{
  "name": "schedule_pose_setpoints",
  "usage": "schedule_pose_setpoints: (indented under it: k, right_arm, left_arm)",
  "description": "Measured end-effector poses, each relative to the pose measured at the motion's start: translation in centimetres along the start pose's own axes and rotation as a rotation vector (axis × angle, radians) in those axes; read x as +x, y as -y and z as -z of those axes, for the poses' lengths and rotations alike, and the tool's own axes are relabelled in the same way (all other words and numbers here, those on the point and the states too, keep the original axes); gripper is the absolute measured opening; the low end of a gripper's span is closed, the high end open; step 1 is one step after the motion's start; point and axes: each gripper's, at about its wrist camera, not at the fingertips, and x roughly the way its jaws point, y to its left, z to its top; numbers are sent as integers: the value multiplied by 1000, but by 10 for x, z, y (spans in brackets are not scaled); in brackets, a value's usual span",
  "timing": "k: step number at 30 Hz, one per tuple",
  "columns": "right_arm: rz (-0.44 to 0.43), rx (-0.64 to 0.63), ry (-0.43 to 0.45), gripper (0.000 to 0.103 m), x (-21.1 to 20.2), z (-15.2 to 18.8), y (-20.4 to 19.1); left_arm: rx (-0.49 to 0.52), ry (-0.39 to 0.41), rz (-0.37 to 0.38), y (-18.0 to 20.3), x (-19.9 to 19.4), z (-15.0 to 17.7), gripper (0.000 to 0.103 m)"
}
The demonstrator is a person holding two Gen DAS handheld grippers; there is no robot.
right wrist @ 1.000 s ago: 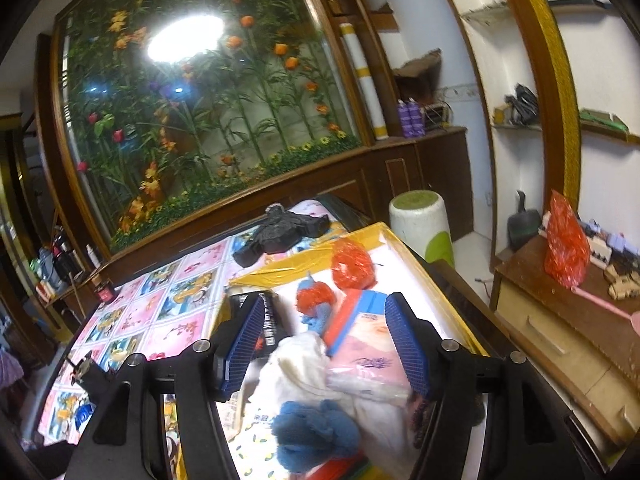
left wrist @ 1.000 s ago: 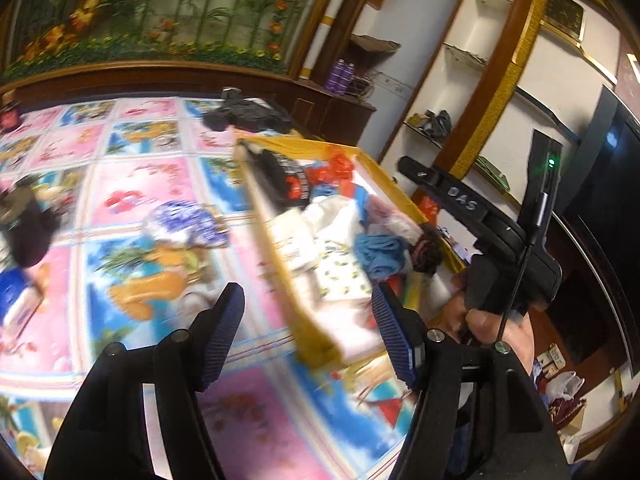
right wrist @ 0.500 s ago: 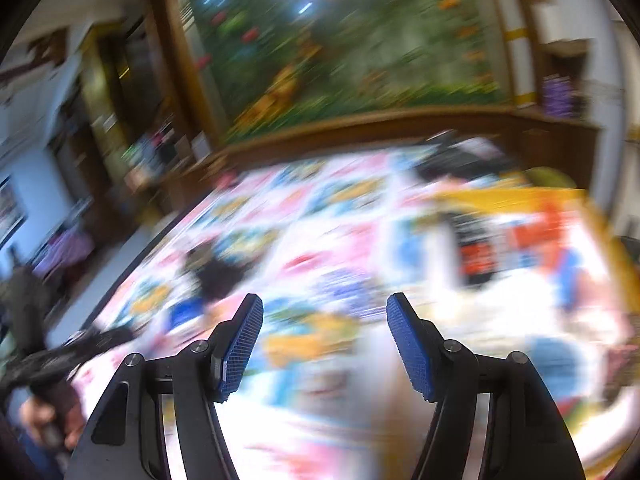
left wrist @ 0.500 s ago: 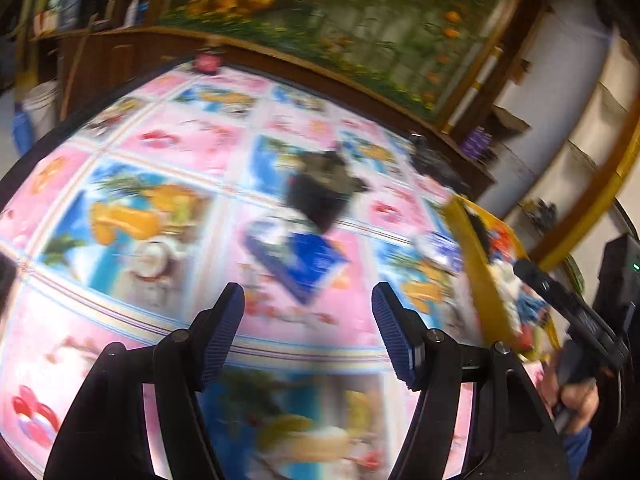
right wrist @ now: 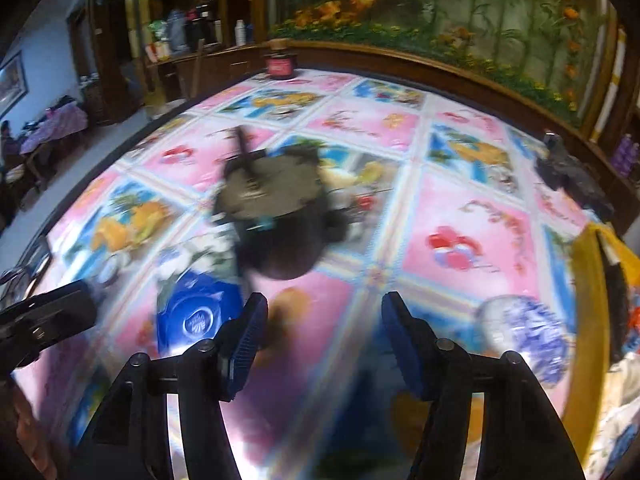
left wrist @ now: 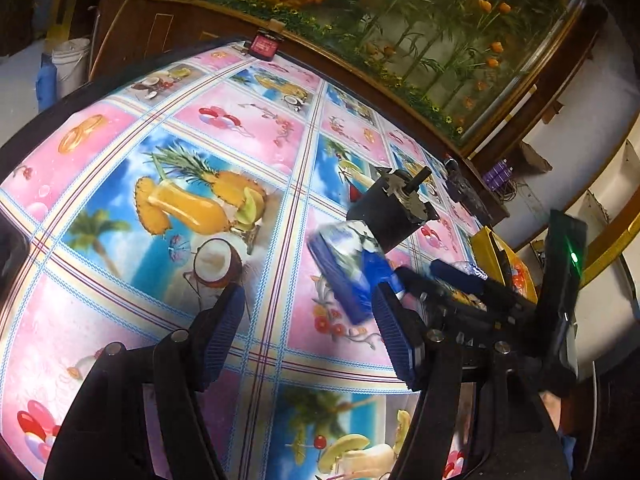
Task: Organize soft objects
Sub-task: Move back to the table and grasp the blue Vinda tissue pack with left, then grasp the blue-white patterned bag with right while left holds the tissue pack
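A blue packet (left wrist: 352, 272) lies on the picture tablecloth, and a black pouch (left wrist: 390, 212) stands just behind it. My left gripper (left wrist: 308, 320) hovers open over the cloth, with the packet just ahead of its right finger. In the right wrist view the blurred black pouch (right wrist: 276, 216) sits ahead and the blue packet (right wrist: 196, 316) lies left of my right gripper (right wrist: 326, 332). Its jaws are closing with nothing between them. A blue-and-white patterned soft item (right wrist: 524, 336) lies to its right. The yellow box (right wrist: 588, 320) of soft things is at the right edge.
The other gripper shows in each view: the right gripper (left wrist: 460, 280) beside the yellow box (left wrist: 500, 256), the left gripper (right wrist: 48, 320) at the left edge. A black cloth (right wrist: 572, 180) lies at the table's far right and a red jar (right wrist: 280, 64) at the far edge.
Both grippers swung left from the yellow box out over the tablecloth and tilted down. The blue packet and black pouch now lie just ahead of them.
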Motion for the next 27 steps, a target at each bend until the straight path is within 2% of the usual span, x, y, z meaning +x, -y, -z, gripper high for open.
schedule_pose_setpoints:
  k: [3,4,5,7,10,11,13,15,18,20,22,23,24,27]
  right_arm:
    - [-215,-16,4,59,-11,4,-14]
    - [-232,-20,12,59,-16,5,-12]
    - [-203,-20,20,59,-19,2,-3]
    - [-91,22,61,60,-29,-5,30]
    - [46,160,84,65,-43,-12,92]
    - [85,202,79,69,-44,-13,111]
    - [149,277,21,70,-34,-12,144]
    - [148,313,-34,71,-16,-11,156]
    - [107,318,-88,72,1,-6,152]
    - [35,306,-88,73,0,-9,146]
    - [-84,280,-110,73,-6,-9,135]
    - [-103,265,-99,71,-9,-8,129]
    - [-89,247,-88,71,-12,-6,124]
    - [35,158,-52,73,-12,-5,110]
  left_arm:
    - [-13,-5,11,-3,0,-1,65]
    - [-13,-5,11,-3,-2,-1,65]
    - [-13,-3,8,-3,-2,-1,65]
    - [-13,-3,5,-3,-2,-1,65]
    - [-5,-1,-3,-1,-2,-1,65]
    - [-1,1,-8,0,-2,-1,65]
    - [7,0,-13,1,-2,0,65]
    - [16,3,-19,3,-2,0,65]
    - [13,5,-21,2,-2,0,65]
    - [3,7,-24,1,-3,0,65]
    - [-2,6,-24,1,-2,0,65]
    - [0,6,-26,0,-2,0,65]
    - [4,5,-28,1,-2,0,65]
    - [18,4,-28,3,-1,1,65]
